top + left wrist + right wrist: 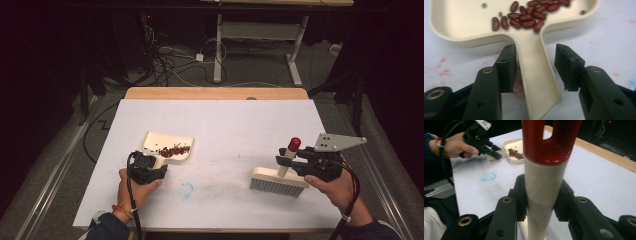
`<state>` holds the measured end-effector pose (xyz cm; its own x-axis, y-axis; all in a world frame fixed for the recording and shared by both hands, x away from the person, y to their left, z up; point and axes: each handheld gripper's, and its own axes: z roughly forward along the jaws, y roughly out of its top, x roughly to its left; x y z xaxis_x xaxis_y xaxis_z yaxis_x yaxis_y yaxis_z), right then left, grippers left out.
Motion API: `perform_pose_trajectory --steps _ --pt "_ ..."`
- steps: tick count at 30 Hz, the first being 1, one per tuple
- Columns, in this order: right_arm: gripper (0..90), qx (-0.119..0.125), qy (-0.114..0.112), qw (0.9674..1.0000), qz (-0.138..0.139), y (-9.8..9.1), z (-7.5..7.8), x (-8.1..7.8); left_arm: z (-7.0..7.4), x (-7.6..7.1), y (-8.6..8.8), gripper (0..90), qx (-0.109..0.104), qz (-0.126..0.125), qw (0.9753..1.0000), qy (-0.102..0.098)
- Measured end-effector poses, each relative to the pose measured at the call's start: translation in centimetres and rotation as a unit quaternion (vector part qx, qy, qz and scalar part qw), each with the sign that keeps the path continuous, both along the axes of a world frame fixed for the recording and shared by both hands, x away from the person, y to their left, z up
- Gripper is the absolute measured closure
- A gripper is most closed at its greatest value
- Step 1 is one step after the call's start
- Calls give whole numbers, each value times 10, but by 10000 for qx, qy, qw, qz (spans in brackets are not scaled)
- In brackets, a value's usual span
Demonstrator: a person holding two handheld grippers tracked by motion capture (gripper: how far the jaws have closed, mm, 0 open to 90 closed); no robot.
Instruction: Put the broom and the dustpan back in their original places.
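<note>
A cream dustpan (170, 145) lies on the white table, left of centre, with several red beans (174, 149) in it. My left gripper (158, 166) is at its handle (536, 72). The jaws stand open on either side of the handle, with a gap showing at the right pad (567, 67). The beans (526, 17) lie at the tray's near edge, by the handle's root. To the right, a cream brush (277, 182) rests bristles down on the table. My right gripper (290, 161) is shut on its cream, red-tipped handle (544, 182).
A blue smudge (186, 190) marks the white sheet between the two hands, near the front edge. The table's wooden far edge (215, 93) lies beyond, with desk legs (218, 50) and cables (165, 62) on the floor behind it.
</note>
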<state>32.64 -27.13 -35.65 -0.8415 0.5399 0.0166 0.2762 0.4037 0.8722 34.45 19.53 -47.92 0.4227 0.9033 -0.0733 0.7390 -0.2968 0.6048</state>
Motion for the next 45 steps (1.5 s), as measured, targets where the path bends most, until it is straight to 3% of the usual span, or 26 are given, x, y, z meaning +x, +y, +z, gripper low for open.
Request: perform_pose_trajectory --steps 2,4,6,10,12,15,19,22,24,26,30,32,39,43,45 --pt "690 39 95 9999 -19 -2 0 7 2 -5 -3 469 21 -136 9999 -27" --pt "688 41 156 9999 -55 -3 0 15 4 -8 -3 450 185 -187 9996 -83" --pt "681 53 226 9996 -166 -3 -1 23 6 -11 3 407 75 -223 9996 -151" --pt "646 -19 194 9987 -474 -2 -3 40 15 -23 18 317 -45 -348 9973 -652" --pt "631 -74 253 9971 -713 -1 -4 52 20 -31 22 294 42 -442 9957 -815" --pt "613 -307 330 9924 -1149 5 -8 71 21 -43 27 282 62 -489 9948 -894" --pt "611 -461 494 9882 -1375 14 -14 95 19 -53 34 278 14 -543 9947 -872" --pt "599 -703 586 9820 -1653 22 -19 111 17 -55 37 280 44 -507 9955 -802" --pt "583 -927 548 9759 -1898 28 -24 121 18 -54 38 281 16 -545 9948 -862" --pt "576 -1093 526 9723 -1995 35 -30 129 19 -54 37 281 -18 -602 9937 -947" --pt "540 -1175 418 9640 -2348 42 -39 142 19 -55 32 269 41 -702 9913 -1115" --pt "500 -1008 344 9606 -2567 43 -41 147 20 -55 31 244 18 -735 9903 -1181" --pt "477 -864 168 9590 -2693 46 -47 147 21 -57 27 229 177 -862 9875 -1304" --pt "470 -816 -40 9615 -2624 48 -49 142 22 -59 26 229 221 -908 9857 -1405" --pt "468 -803 -114 9611 -2640 49 -51 139 21 -59 26 228 270 -918 9859 -1375"
